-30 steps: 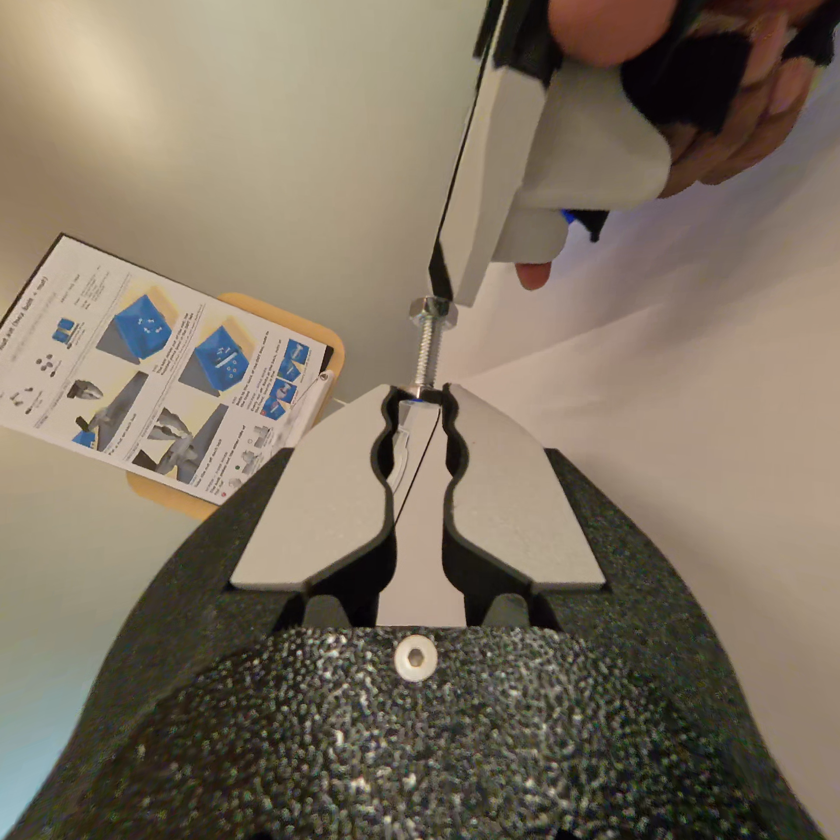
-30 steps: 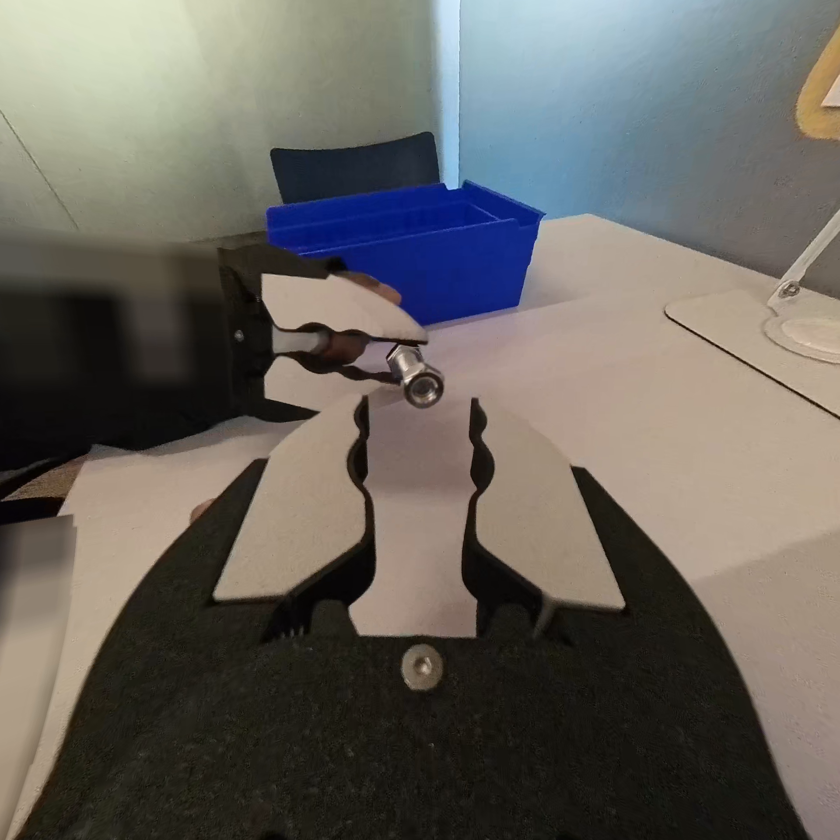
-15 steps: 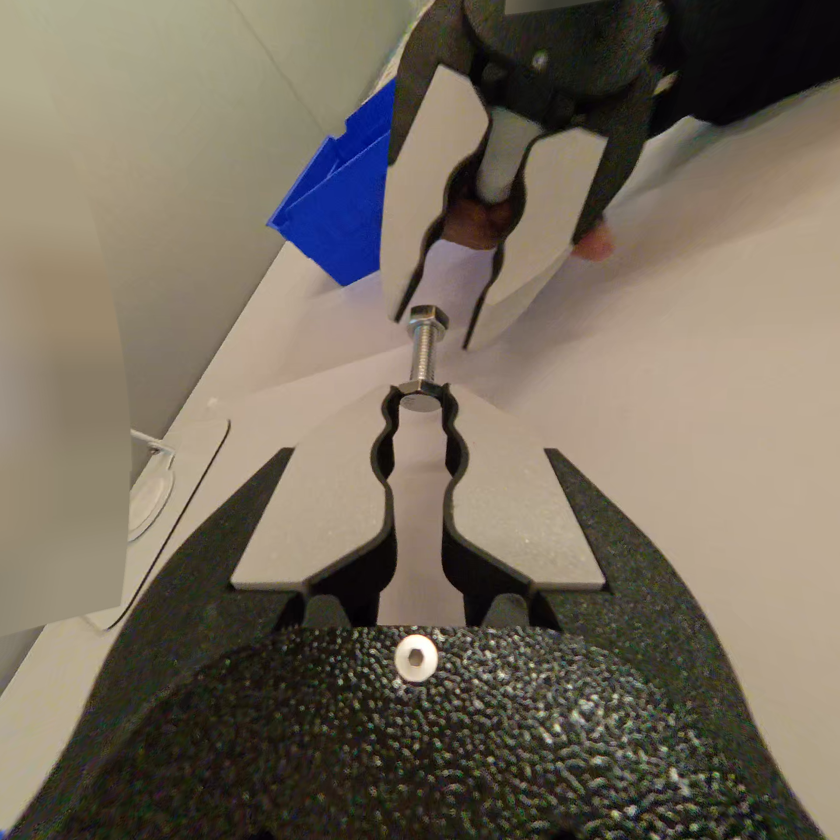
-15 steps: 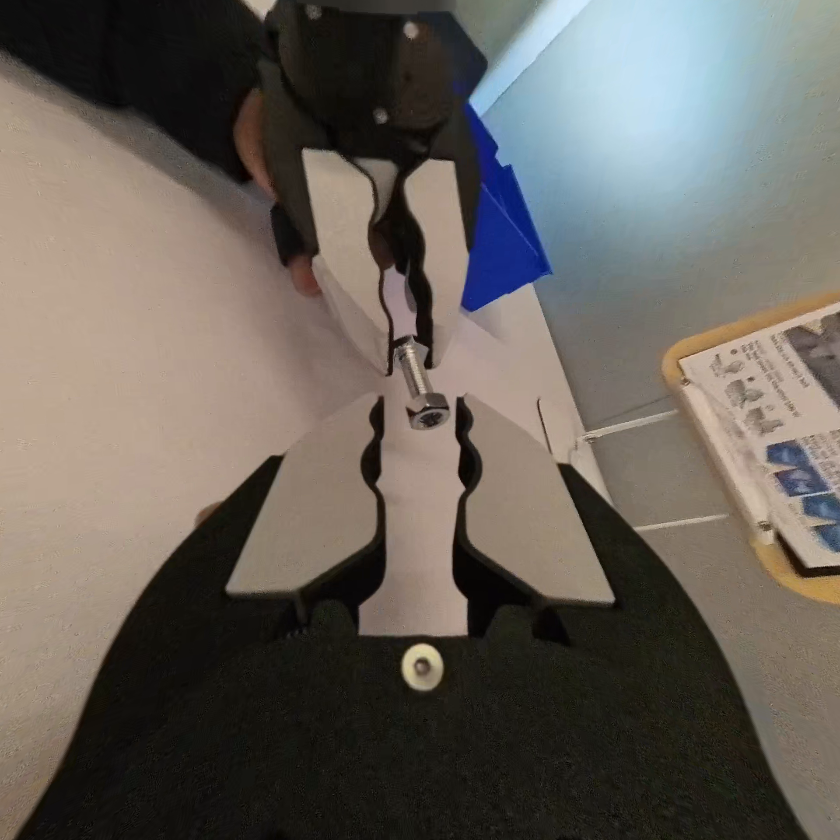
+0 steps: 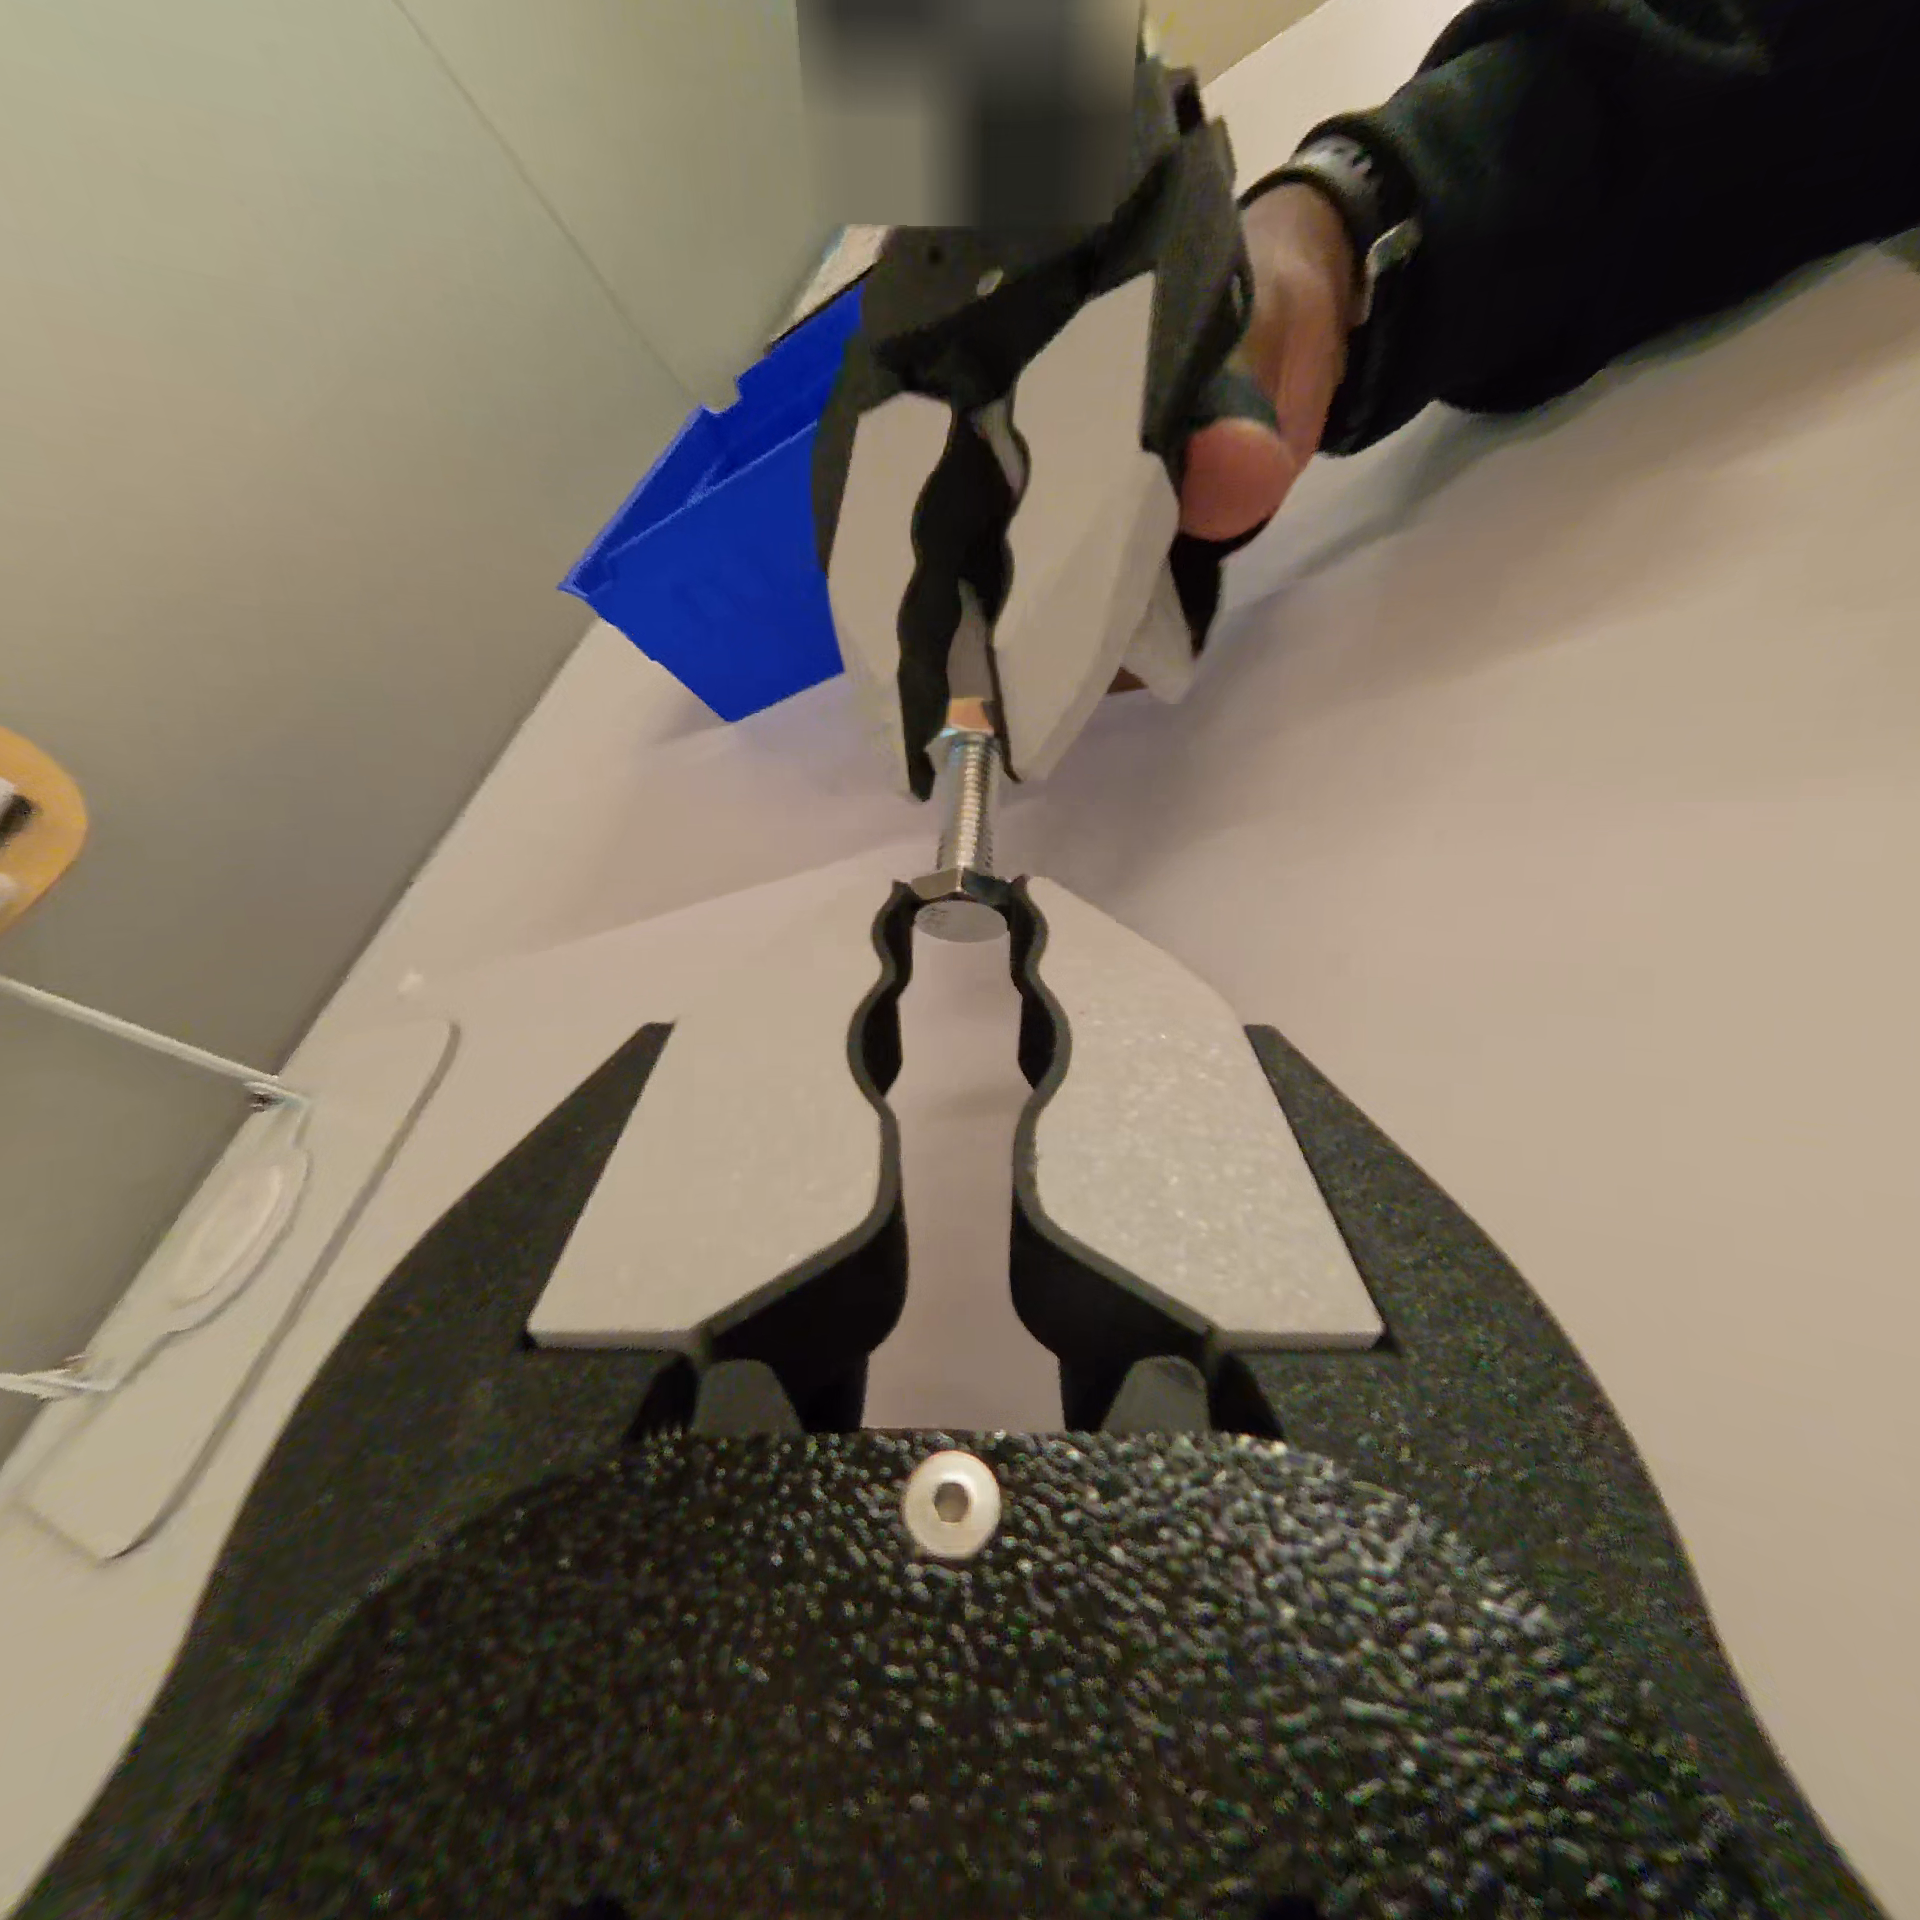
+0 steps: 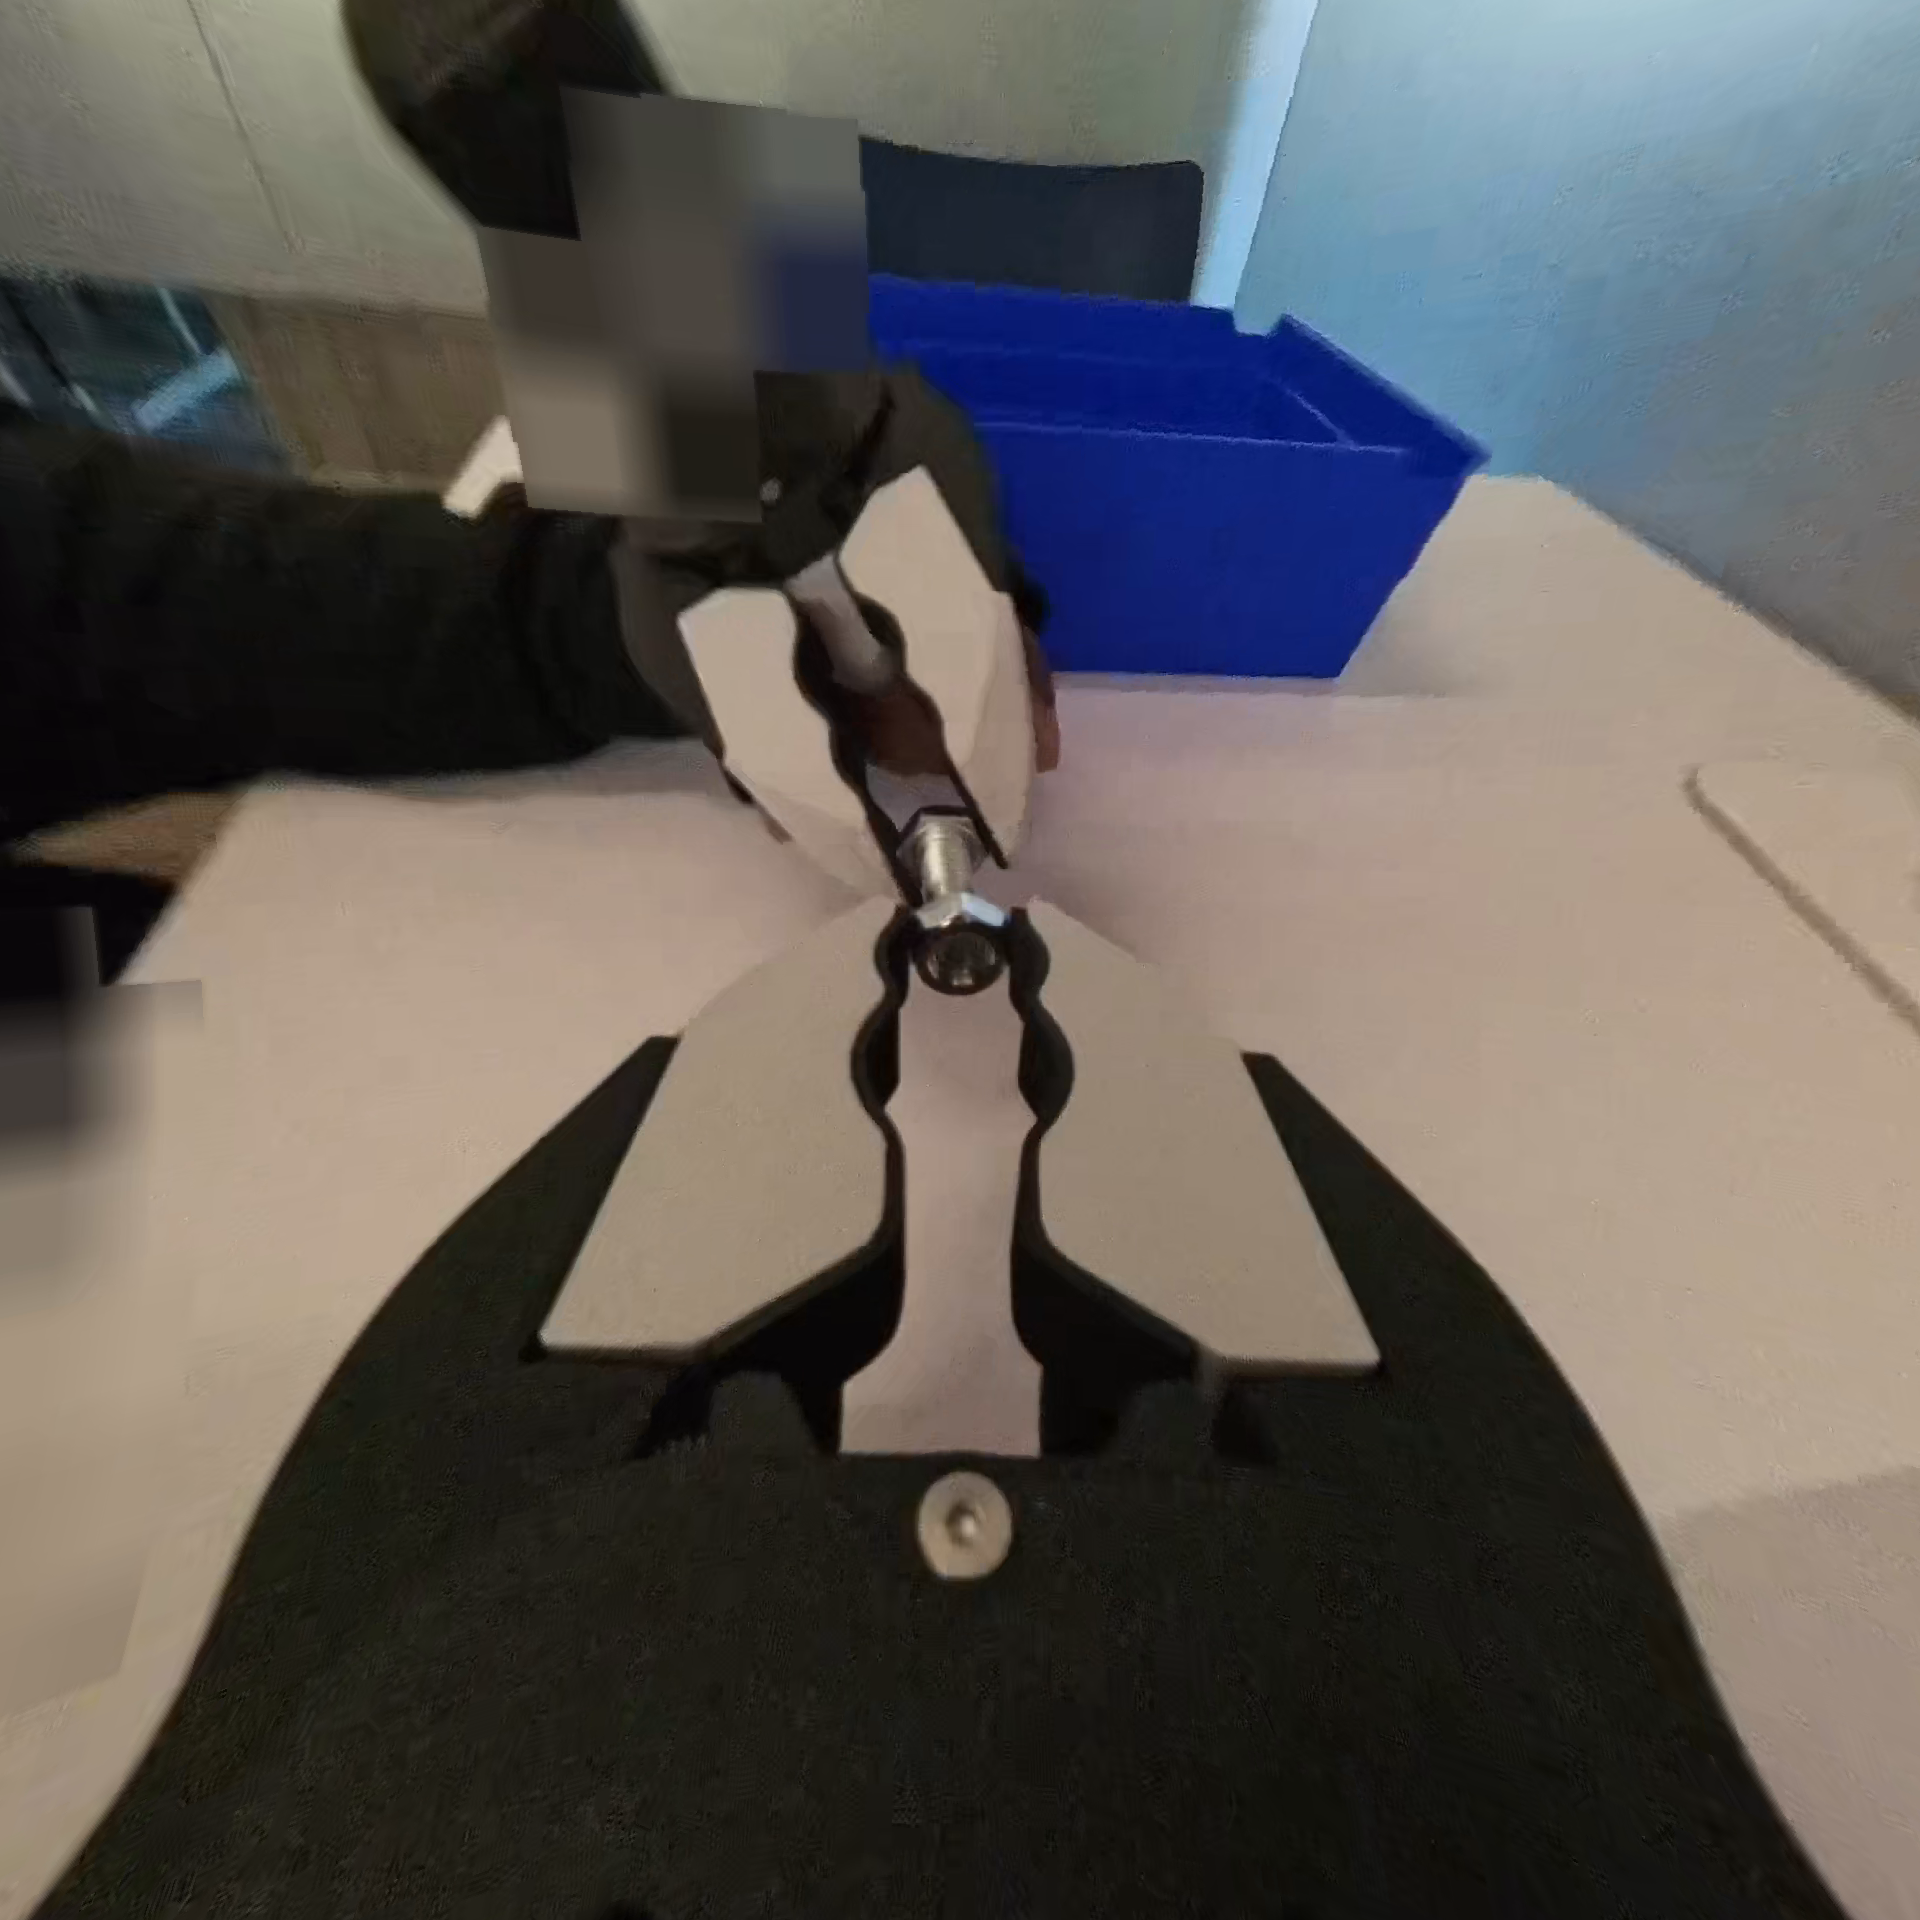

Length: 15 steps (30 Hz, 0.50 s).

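One bolt (image 5: 964,831) is spanning the gap between two grippers above the white counter (image 5: 1507,935). In the left wrist view the left gripper (image 5: 961,914) is sitting at the near end, its fingers (image 5: 1101,1039) narrowly parted and clamping the bolt's hex head in the notch at their tips; both pads are pressing on the head's flats. The threaded shank is running toward 12 o'clock to the right gripper (image 5: 961,748), which is gripping one nut (image 5: 971,715) at the far end of the bolt.

In the right wrist view the right gripper (image 6: 956,935) is clenched on that nut (image 6: 956,920) in its tip notch, with the bolt's end showing through the nut's hole. The left gripper (image 6: 940,831) is angling in from 11 o'clock, held by a hand (image 6: 904,717) mostly hidden behind its fingers, with a black sleeve (image 6: 260,623) trailing toward 9 o'clock.

Farther off, one blue bin (image 6: 1195,499) is standing on the counter at 1 o'clock, its near left corner hidden behind the left gripper. One dark chair back (image 6: 1039,218) is rising behind it, partly cut off by a blurred patch. A flat clear stand base (image 5: 208,1247) is lying at 9 o'clock in the left wrist view, smeared and cut off at the edge. A tan board (image 5: 31,821) is peeking in at the left edge, too cropped to make out.
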Tool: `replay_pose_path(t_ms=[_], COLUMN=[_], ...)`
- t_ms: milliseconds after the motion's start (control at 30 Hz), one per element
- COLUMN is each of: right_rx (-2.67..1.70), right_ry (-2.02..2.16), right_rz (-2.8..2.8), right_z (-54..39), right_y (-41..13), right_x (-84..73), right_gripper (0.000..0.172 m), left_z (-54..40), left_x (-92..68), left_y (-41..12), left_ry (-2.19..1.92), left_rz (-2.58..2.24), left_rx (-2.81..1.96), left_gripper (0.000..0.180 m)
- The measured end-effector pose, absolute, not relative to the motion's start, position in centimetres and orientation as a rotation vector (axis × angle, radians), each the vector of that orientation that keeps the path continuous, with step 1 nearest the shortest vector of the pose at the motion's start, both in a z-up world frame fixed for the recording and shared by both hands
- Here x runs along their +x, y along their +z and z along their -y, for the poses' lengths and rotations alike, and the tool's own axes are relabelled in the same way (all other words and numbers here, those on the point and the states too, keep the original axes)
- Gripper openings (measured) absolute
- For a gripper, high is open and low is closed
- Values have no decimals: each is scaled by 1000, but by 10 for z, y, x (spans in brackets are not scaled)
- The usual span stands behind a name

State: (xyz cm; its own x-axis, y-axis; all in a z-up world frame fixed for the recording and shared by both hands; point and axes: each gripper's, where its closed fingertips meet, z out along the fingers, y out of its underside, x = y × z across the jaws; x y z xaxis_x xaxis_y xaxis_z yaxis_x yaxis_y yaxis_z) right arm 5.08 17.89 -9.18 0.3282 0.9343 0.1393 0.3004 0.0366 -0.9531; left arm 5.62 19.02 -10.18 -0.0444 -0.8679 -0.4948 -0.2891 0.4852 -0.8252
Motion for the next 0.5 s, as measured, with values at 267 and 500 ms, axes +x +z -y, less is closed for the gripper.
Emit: replay_pose_path(t_ms=[267,500], right_rx=[-984,-1482], right_ry=[-1,846], right_rz=[1486,1136], right_z=[-164,-167], right_y=[-87,-73], right_x=[44,47], right_gripper=[31,45], left_z=[-178,-182], left_x=[52,49], left_y=[-110,-100], left_ry=[-910,-872], left_rz=[-1640,-1595], left_rx=[-1146,-1086], left_gripper=[17,17])
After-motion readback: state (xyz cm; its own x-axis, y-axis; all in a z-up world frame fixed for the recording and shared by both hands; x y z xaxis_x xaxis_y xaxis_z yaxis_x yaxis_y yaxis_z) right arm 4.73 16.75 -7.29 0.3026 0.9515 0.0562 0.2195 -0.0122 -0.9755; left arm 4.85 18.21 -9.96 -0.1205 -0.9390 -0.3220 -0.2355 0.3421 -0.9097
